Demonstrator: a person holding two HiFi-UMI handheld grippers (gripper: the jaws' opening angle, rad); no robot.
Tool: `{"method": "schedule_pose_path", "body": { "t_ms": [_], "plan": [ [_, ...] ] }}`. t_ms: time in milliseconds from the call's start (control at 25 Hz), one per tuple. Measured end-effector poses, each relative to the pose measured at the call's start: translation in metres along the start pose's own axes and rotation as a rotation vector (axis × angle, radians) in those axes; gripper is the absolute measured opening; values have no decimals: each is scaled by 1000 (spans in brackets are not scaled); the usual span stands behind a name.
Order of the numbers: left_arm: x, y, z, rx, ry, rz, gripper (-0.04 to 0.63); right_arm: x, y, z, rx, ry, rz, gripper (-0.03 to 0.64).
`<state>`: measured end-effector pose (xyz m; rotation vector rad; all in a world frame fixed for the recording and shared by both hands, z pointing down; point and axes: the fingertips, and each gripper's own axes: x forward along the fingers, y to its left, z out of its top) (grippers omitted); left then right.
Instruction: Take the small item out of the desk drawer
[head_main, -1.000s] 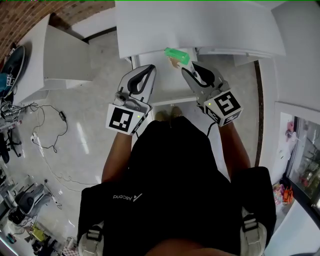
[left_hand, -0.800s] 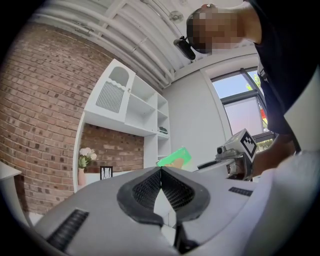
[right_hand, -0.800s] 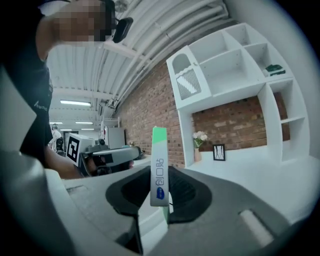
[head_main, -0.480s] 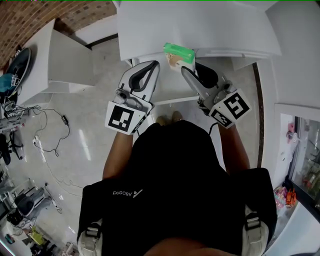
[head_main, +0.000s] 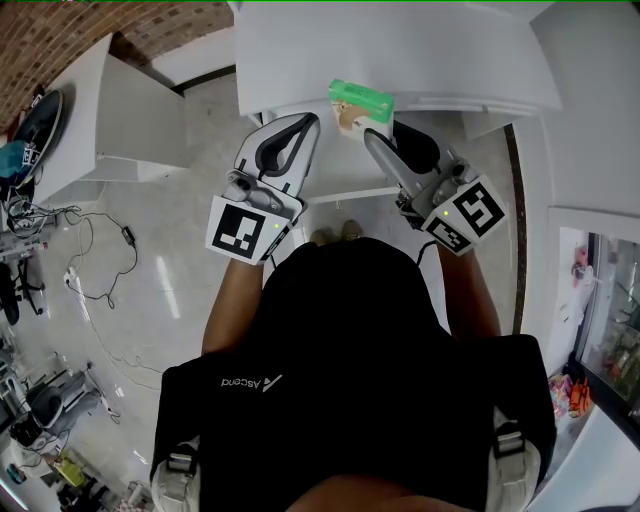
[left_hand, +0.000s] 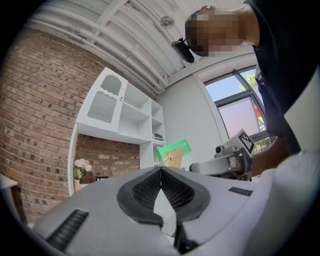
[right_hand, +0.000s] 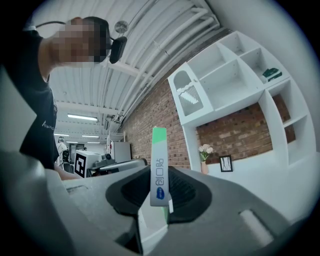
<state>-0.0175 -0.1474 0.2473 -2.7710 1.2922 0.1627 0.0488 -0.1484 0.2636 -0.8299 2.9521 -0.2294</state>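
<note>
The right claw (right_hand: 159, 192) is clamped on a thin green-and-white packet (right_hand: 158, 165), which is held edge-on by the desk (head_main: 420, 60), above the open drawer (head_main: 345, 180). Blue lettering and an oval logo are printed down its edge, too blurry to be read. The left claw (left_hand: 161, 171) is pinched together on nothing. "Ascend" is printed on the black shirt (head_main: 330, 330).

A tall white open shelving unit (right_hand: 240, 80) stands against a red brick wall (left_hand: 35, 125). Under its shelves sit a vase of white flowers (right_hand: 204, 150) and a small framed picture (right_hand: 225, 163). A bright window (left_hand: 232, 107) lies beyond; a white ribbed ceiling (right_hand: 150, 45) runs above.
</note>
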Motion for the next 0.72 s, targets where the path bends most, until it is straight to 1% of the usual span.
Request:
{"method": "schedule_pose_path", "body": {
  "t_ms": [480,720],
  "plan": [
    [2,3,7,-2,-12,0,-2,1,-1,-3,0,16,0,95],
    [2,5,-4,1,0,5,-2,1,-5,-7,2,22,-1,95]
  ]
}}
